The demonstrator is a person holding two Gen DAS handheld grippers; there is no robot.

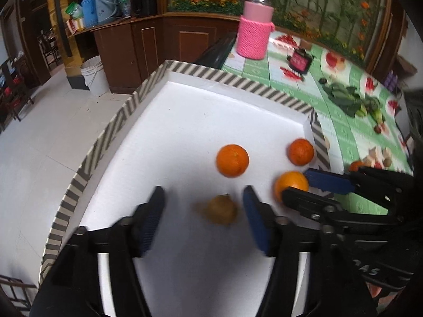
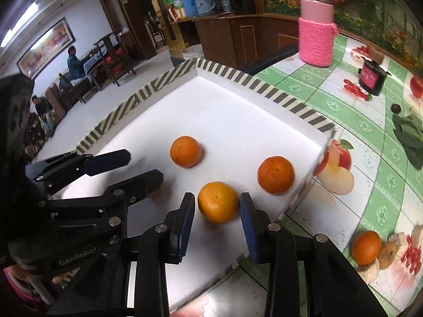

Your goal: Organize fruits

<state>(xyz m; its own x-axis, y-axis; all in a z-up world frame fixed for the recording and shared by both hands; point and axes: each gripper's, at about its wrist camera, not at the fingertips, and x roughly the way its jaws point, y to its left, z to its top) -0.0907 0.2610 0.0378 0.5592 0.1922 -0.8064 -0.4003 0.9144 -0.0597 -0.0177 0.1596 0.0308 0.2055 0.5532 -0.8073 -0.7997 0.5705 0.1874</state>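
Note:
A white box (image 1: 201, 97) (image 2: 224, 111) with a striped rim holds three oranges. In the left wrist view my left gripper (image 1: 203, 200) is open above a blurred brown fruit (image 1: 221, 209) that lies between its fingers. Oranges sit at the middle (image 1: 232, 160), far right (image 1: 301, 151) and near right (image 1: 290, 183). In the right wrist view my right gripper (image 2: 217, 211) is open, its blue pads either side of the nearest orange (image 2: 218, 202) without clearly touching. Two more oranges (image 2: 185, 151) (image 2: 275, 175) lie beyond. The left gripper (image 2: 142, 167) shows at left.
Outside the box on the green patterned tablecloth (image 2: 343, 105) lie another orange (image 2: 366, 247) and a brown fruit (image 2: 387, 255). A pink-sleeved jar (image 2: 316, 29), a small dark jar (image 2: 372, 78) and leafy greens (image 2: 411, 140) stand further back.

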